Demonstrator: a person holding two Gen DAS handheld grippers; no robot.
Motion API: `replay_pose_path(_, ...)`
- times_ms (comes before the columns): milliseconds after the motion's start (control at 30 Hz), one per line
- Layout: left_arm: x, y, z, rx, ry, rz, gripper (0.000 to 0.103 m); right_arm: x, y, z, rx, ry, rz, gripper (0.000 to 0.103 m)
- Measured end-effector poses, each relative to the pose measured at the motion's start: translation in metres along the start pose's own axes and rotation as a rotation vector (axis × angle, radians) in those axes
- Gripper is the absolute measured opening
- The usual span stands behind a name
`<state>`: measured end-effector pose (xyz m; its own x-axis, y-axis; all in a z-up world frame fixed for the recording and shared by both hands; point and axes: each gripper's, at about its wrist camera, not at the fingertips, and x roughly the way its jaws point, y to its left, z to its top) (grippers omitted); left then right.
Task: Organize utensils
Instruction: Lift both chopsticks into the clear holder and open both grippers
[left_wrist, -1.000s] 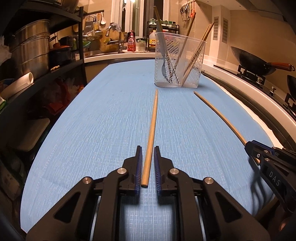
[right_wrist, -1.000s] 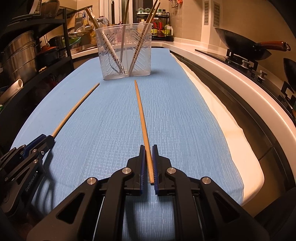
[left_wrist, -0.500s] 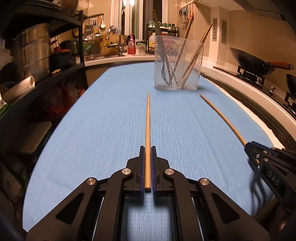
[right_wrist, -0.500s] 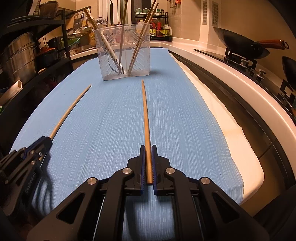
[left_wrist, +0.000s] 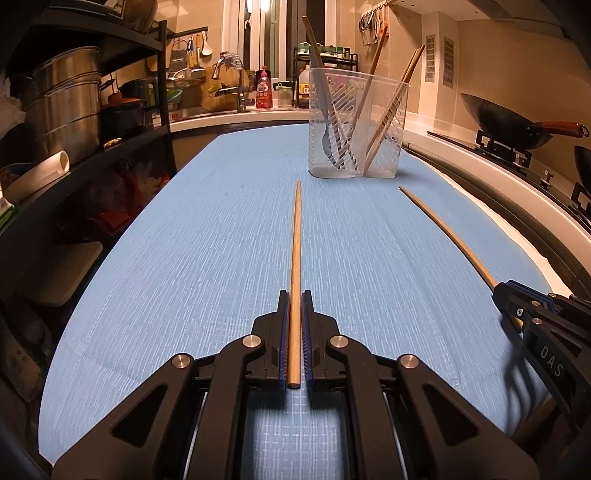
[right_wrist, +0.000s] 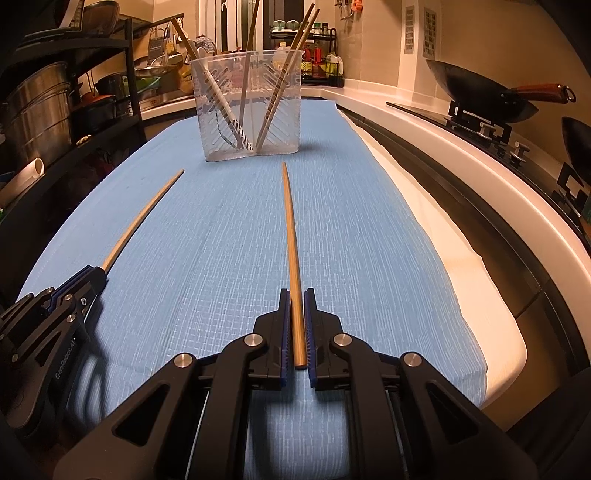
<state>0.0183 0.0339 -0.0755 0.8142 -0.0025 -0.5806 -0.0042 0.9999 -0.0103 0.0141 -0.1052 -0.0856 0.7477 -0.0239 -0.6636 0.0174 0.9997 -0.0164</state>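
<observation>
Left gripper (left_wrist: 294, 317) — jaws closed on the thick end of a chopstick (left_wrist: 296, 258), which points straight ahead over the blue cloth (left_wrist: 207, 240). Right gripper (right_wrist: 295, 317) — jaws clamped on the butt of a second chopstick (right_wrist: 291, 243), also aimed forward. Both tips stop short of the clear plastic holder (right_wrist: 246, 107), which stands on the cloth beyond them with several chopsticks leaning inside. Wok (right_wrist: 484, 92) on the stove, far right.
</observation>
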Motion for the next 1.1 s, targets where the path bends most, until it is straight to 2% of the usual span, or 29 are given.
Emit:
replay_pose_path(267,-0.007,0.003,0.003,-0.001,-0.013,-0.007,0.006,-0.003,-0.004,0.001,0.018,-0.016,0.014,0.006)
replay_pose_path(567,-0.029,0.01,0.011,-0.027,-0.056,-0.018,0.006,-0.028,-0.01,0.002,0.017,-0.067,0.017,0.006)
replay_pose_path(900,-0.065,0.013,0.015,-0.028,-0.127,-0.033,0.006,-0.069,-0.02,0.002,0.019,-0.135,0.022,0.006)
replay_pose_path(1100,-0.094,0.012,0.026,-0.008,-0.2,-0.054,0.006,-0.104,-0.022,0.017,-0.015,-0.199,0.018,0.006)
